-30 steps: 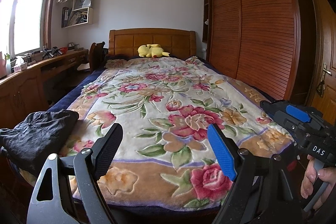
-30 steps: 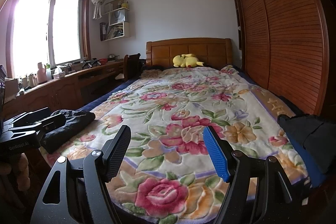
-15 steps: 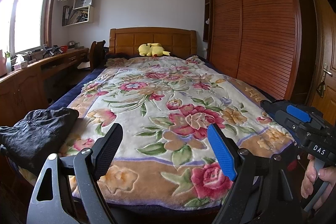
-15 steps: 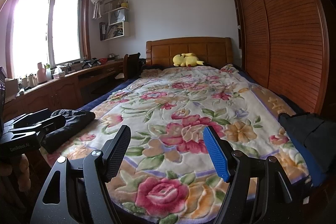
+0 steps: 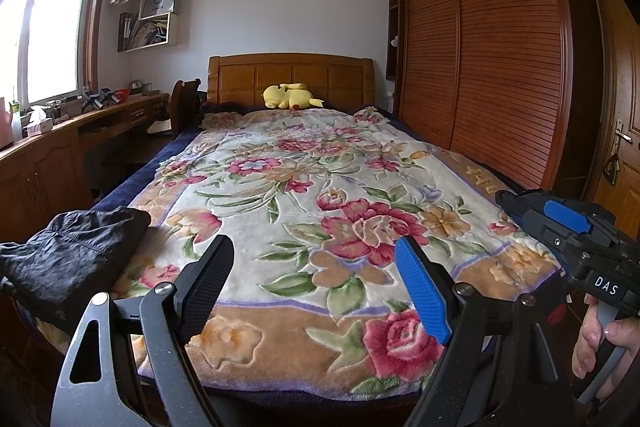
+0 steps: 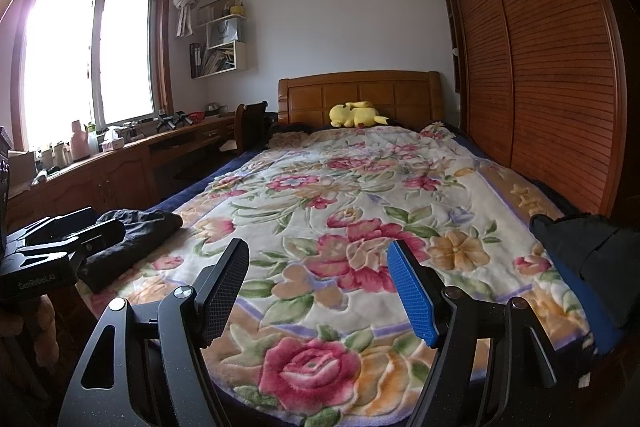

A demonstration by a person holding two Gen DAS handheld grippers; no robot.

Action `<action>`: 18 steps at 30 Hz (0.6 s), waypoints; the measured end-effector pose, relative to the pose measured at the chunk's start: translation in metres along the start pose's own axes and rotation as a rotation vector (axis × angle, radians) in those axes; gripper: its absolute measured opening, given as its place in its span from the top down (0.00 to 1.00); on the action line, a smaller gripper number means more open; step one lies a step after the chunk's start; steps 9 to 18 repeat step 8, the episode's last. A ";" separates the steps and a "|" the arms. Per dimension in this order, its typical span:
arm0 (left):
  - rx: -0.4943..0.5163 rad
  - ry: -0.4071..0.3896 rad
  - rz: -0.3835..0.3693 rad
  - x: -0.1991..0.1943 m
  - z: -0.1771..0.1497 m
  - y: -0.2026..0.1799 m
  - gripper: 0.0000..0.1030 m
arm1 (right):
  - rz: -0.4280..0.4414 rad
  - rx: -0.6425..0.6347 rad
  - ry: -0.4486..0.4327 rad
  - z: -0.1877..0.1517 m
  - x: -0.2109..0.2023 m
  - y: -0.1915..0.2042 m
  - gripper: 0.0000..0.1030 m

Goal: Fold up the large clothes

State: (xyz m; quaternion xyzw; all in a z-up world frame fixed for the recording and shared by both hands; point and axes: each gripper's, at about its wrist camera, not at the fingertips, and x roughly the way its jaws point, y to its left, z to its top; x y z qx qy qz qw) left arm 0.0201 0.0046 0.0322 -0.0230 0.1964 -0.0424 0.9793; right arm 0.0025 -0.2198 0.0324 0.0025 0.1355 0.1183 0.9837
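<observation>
A crumpled black garment (image 5: 68, 255) lies on the near left corner of the bed; it also shows in the right wrist view (image 6: 132, 239). A second dark garment with blue trim (image 6: 580, 259) lies on the near right corner. My left gripper (image 5: 316, 287) is open and empty above the foot of the bed. My right gripper (image 6: 320, 287) is open and empty too, to the right of the left one. Each gripper's body shows in the other's view: the right one in the left wrist view (image 5: 572, 239), the left one in the right wrist view (image 6: 52, 247).
A floral blanket (image 5: 320, 187) covers the bed. A yellow plush toy (image 5: 290, 95) lies at the wooden headboard. A long wooden desk (image 6: 132, 163) with clutter runs along the left under the window. A slatted wardrobe (image 5: 492, 59) stands on the right.
</observation>
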 end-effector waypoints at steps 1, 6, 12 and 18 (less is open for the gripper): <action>0.001 0.001 0.000 0.000 0.000 0.000 0.19 | 0.000 0.000 -0.001 0.000 0.000 0.001 0.29; 0.001 0.002 -0.001 0.000 0.000 0.000 0.19 | -0.003 0.004 0.000 -0.001 0.000 0.002 0.28; 0.002 0.003 0.001 0.000 0.000 0.000 0.19 | -0.001 0.004 0.000 0.000 0.000 0.002 0.28; 0.002 0.003 0.001 0.000 0.000 0.000 0.19 | -0.001 0.004 0.000 0.000 0.000 0.002 0.28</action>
